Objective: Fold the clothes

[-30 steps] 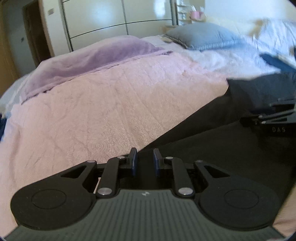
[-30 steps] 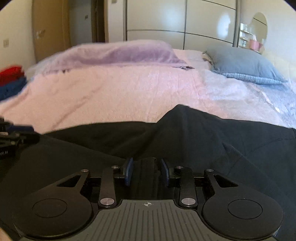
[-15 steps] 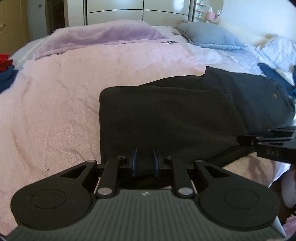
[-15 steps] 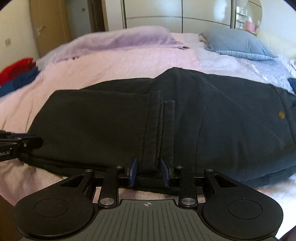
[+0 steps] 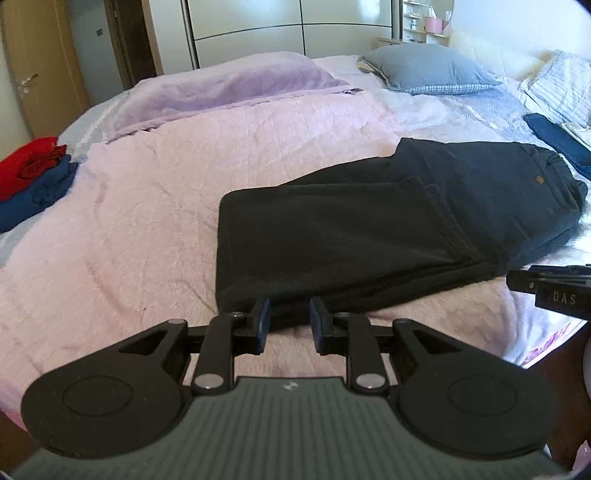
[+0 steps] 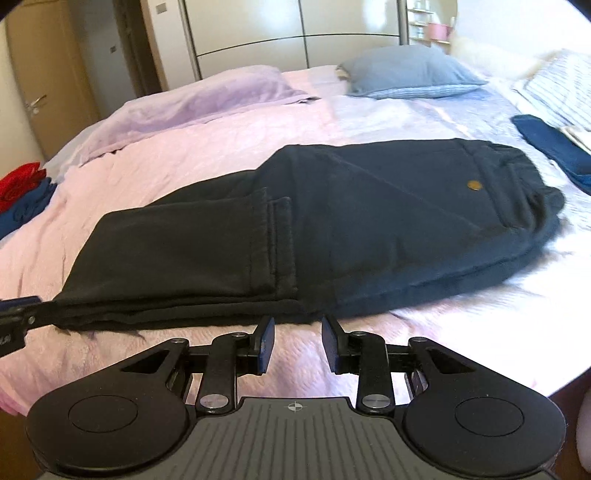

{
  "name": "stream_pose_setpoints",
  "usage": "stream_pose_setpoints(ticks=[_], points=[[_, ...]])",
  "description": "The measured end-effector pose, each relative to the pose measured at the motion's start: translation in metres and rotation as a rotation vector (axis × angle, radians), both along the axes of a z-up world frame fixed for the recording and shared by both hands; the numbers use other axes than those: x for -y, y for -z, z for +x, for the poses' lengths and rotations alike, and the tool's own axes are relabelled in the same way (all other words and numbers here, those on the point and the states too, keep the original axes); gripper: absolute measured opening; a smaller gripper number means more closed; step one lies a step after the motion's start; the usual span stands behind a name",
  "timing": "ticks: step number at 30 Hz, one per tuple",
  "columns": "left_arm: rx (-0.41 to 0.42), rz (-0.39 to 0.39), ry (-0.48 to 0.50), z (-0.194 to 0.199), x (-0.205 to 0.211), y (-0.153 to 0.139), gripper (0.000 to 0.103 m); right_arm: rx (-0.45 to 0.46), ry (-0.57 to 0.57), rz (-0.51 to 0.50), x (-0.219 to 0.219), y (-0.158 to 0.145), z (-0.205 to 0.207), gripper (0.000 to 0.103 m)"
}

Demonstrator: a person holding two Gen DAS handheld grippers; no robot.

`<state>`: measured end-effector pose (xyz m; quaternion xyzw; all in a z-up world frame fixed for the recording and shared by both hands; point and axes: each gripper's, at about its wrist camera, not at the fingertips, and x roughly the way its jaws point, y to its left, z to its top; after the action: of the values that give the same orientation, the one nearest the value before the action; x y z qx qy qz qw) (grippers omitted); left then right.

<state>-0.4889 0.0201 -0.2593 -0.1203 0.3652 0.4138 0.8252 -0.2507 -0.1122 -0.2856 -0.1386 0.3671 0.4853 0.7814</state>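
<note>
Dark navy trousers (image 5: 369, 229) lie folded in half on the pink bedspread (image 5: 147, 221), waistband with a brass button (image 6: 473, 184) to the right. My left gripper (image 5: 289, 314) hovers at the near edge of the folded legs. Its jaws are opening, only bedspread shows between them, and the pads press on nothing. My right gripper (image 6: 297, 332) stands open just short of the trousers' (image 6: 295, 229) near edge, with nothing between its fingers. Each gripper shows at the rim of the other's view: right gripper (image 5: 554, 291), left gripper (image 6: 14, 317).
A red and blue clothes pile (image 5: 29, 177) sits at the bed's left edge. A lilac blanket (image 5: 221, 88) and grey pillow (image 5: 432, 70) lie at the far side, and a navy garment (image 5: 557, 140) at the right. A wardrobe (image 5: 288, 26) stands behind. The bed's near edge is right below the grippers.
Both grippers drew back and up from the trousers toward the near bed edge. The cloth that was between their jaws now lies free on the bed, and the left jaws stand wider.
</note>
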Motion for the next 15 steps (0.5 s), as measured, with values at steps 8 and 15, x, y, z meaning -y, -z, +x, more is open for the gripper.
stream_pose_setpoints(ticks=[8, 15], points=[[0.000, 0.053, -0.025, -0.014, 0.038, -0.019, 0.024, 0.017, -0.007, 0.050, 0.032, -0.017, -0.013, 0.052], [-0.007, 0.074, -0.051, -0.027, 0.066, -0.028, 0.026, 0.010, -0.024, 0.059, 0.050, -0.021, -0.021, 0.054]])
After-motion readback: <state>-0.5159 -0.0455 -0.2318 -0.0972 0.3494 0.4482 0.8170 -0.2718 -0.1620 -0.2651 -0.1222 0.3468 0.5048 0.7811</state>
